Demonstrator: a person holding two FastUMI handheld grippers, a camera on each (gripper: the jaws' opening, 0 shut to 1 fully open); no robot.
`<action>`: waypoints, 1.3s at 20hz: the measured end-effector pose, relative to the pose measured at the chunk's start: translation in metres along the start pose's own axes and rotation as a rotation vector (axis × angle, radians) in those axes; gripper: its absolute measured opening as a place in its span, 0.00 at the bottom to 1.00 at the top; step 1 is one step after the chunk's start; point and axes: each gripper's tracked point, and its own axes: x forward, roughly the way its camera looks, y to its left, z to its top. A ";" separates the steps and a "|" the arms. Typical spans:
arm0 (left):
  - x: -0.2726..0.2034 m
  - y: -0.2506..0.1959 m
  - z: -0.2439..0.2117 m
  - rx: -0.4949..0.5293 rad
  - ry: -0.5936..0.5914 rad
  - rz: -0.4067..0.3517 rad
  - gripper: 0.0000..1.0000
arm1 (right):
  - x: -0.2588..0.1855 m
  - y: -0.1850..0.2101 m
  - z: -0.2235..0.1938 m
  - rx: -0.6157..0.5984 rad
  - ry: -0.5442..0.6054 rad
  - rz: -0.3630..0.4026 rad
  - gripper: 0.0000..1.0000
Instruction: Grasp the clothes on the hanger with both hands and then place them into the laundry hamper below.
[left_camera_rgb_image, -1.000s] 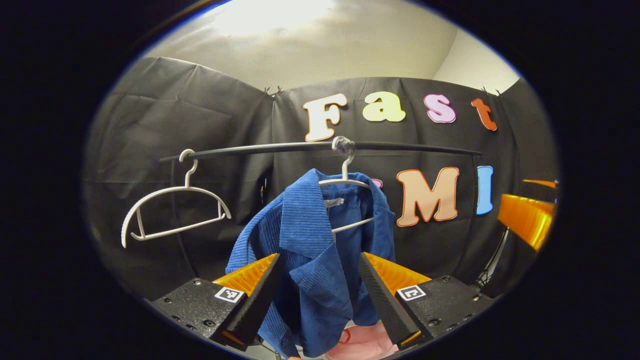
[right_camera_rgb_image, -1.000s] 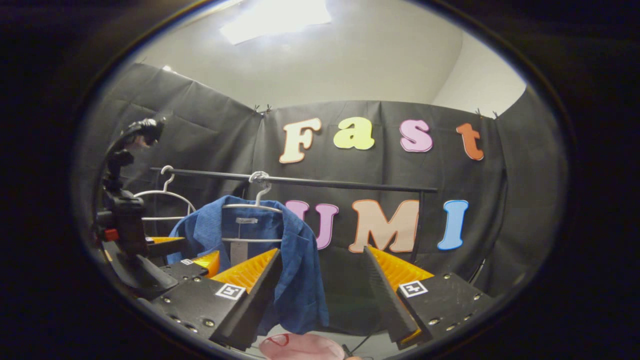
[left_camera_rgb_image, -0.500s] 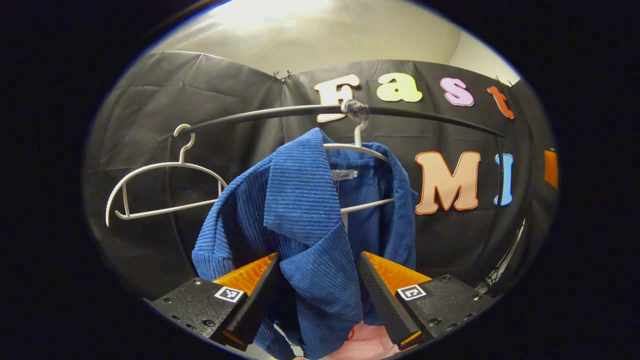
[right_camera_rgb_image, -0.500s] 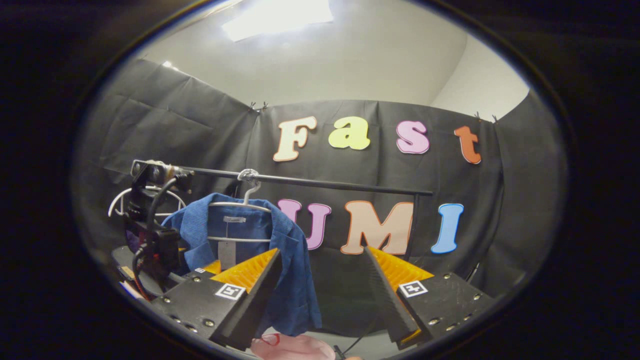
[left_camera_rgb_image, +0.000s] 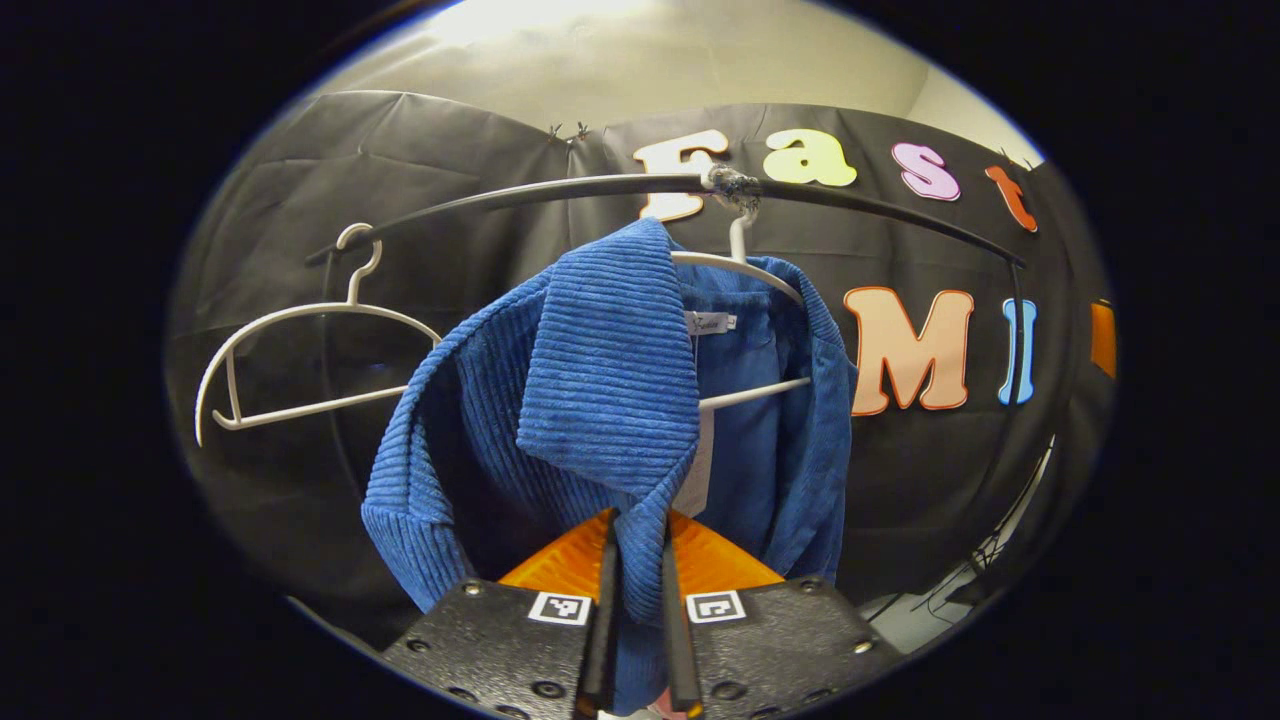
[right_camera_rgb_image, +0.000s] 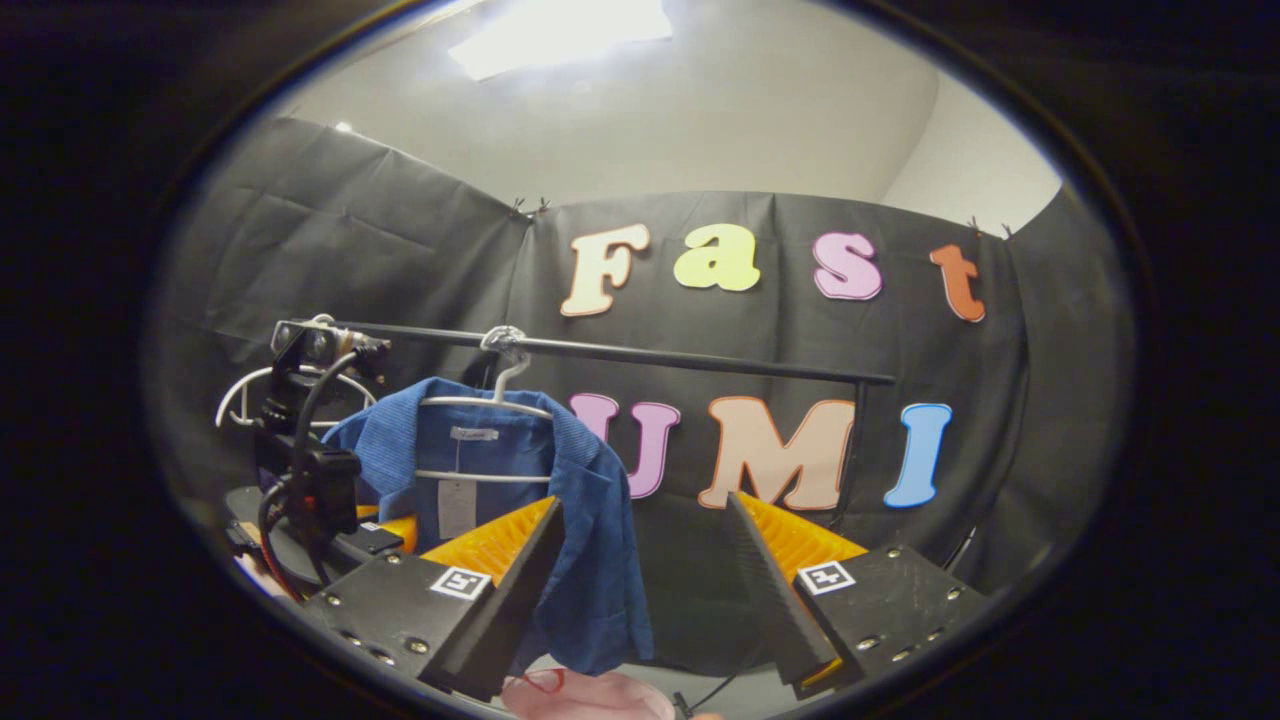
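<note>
— Hanging from the black rail (left_camera_rgb_image: 560, 192) on a white hanger (left_camera_rgb_image: 745, 268), the blue jacket (left_camera_rgb_image: 590, 400) sits right in front of us in the left gripper view. We see its ribbed front edge drooping down between our left tongs (left_camera_rgb_image: 637, 600).

— And the left tongs, how do we have them?

— Drawn together on that front edge of the jacket, both fingers (left_camera_rgb_image: 603, 610) pressing the fabric from either side. A second hanger (left_camera_rgb_image: 300, 340), bare and white, hangs on the same rail to the left of the jacket.

— What do we see from the other side?

— In the right gripper view the jacket (right_camera_rgb_image: 590, 520) hangs on its hanger (right_camera_rgb_image: 490, 400) under the rail (right_camera_rgb_image: 650, 355), left of centre. Our right tongs (right_camera_rgb_image: 640, 570) stand wide apart with nothing between them; the left-hand finger overlaps the jacket's hem in the picture, but we cannot tell whether it touches the cloth. The left tongs' rig (right_camera_rgb_image: 310, 470), with its cables, shows at the far left, just beside the jacket.

— And the hamper?

— We make out something pink (right_camera_rgb_image: 590, 695) at the bottom edge of the right gripper view, below the jacket; we cannot tell what it is.
</note>
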 end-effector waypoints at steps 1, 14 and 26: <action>0.000 0.002 0.001 -0.001 0.002 -0.003 0.16 | 0.003 0.003 -0.003 -0.002 0.004 0.010 0.96; -0.033 0.000 0.027 0.002 -0.006 -0.168 0.05 | 0.087 0.064 -0.070 0.010 0.097 0.171 0.96; -0.047 0.021 0.055 0.020 -0.038 -0.097 0.02 | 0.170 0.092 -0.153 0.043 0.232 0.101 0.94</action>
